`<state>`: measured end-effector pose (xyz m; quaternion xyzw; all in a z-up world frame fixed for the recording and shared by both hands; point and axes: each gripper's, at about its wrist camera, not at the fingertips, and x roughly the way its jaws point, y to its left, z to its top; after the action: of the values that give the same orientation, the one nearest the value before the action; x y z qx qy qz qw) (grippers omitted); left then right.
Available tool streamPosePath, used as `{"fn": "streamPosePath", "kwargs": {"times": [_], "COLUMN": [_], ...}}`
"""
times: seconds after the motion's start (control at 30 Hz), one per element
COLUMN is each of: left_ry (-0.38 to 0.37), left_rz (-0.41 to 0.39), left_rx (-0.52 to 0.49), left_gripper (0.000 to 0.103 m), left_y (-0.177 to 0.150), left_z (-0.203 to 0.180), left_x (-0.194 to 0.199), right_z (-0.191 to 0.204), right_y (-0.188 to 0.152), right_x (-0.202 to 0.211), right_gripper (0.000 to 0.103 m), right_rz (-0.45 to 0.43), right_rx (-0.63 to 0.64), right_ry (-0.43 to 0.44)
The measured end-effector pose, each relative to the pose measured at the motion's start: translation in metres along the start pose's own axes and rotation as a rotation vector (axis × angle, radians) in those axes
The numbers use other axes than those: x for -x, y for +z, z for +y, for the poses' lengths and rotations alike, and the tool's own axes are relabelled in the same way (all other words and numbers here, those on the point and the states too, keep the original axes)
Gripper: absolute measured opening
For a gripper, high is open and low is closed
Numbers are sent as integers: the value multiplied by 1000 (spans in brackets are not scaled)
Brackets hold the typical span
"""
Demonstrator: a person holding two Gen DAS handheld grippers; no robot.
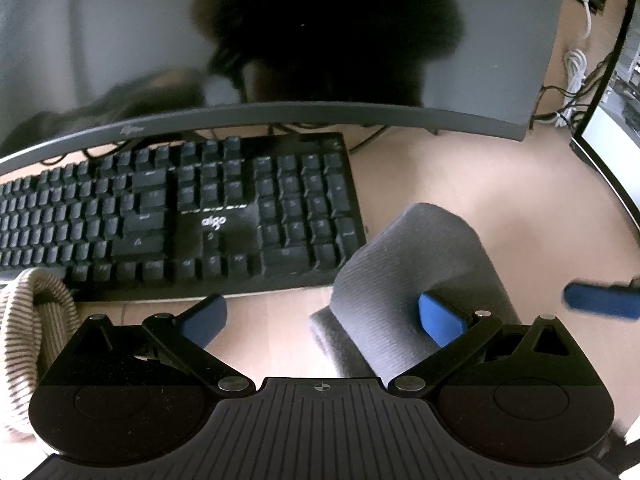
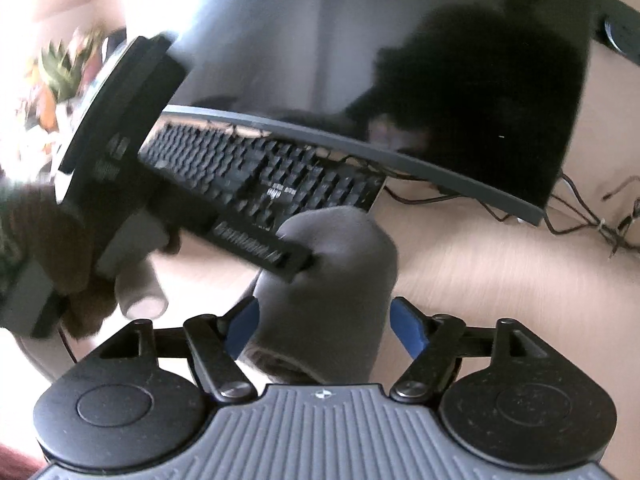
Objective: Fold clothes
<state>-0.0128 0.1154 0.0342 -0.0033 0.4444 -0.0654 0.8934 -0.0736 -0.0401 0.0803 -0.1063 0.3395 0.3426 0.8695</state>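
A grey ribbed cloth (image 1: 404, 280), rolled or folded into a thick bundle, lies on the wooden desk (image 1: 460, 184) right of the keyboard. My left gripper (image 1: 324, 316) is open, its right blue pad (image 1: 440, 318) against the cloth's near side. In the right wrist view the same grey cloth (image 2: 332, 280) stands between the fingers of my right gripper (image 2: 324, 328), which is open with both blue pads (image 2: 408, 328) close beside it. The left gripper's finger (image 2: 256, 248) reaches across onto the cloth. A blue pad of the right gripper shows blurred in the left wrist view (image 1: 600, 300).
A black keyboard (image 1: 172, 208) lies under a dark monitor (image 1: 320, 40). A second screen (image 1: 616, 120) and white cables (image 1: 576, 76) stand at the right. A striped sleeve cuff (image 1: 28, 320) shows at the left. A plant (image 2: 60, 64) is far left.
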Motion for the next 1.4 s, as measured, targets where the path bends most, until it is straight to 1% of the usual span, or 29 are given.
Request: {"fn": "streamPosePath", "kwargs": {"times": [0.1,0.17,0.27,0.33,0.4,0.53,0.67,0.87,1.0,1.17,1.4], "left_ry": [-3,-6,-4,-3,0,-1,2,17,24,19,12], "left_rz": [4,7,10,12,16,17,12,7,5,4,6], "left_rx": [16,22,23,24,27,31,37,39,34,43,57], "left_gripper": [103,103,103,103,103,103,103,103,103,103,103], "left_y": [-2,-4,-6,-7,-8,-9,-9,-7,-4,-3,2], "left_z": [6,10,13,16,19,24,26,33,38,45,52], "left_x": [1,2,3,4,4,4,2,0,-3,-8,-17], "right_z": [-17,-21,-27,-23,-15,5,17,18,26,28,31], "right_y": [1,0,-1,-3,-4,-3,1,6,11,19,29], "right_x": [3,7,-3,-10,-16,-16,-18,-26,-26,-32,-45], "right_gripper": [76,76,76,72,65,64,64,64,48,42,41], "right_rz": [-3,-4,13,34,49,55,57,57,53,53,55], "right_rx": [-93,-147,-184,-179,-166,-131,-75,-79,-38,-19,7], "right_ry": [20,15,35,51,68,99,97,117,122,131,134]}}
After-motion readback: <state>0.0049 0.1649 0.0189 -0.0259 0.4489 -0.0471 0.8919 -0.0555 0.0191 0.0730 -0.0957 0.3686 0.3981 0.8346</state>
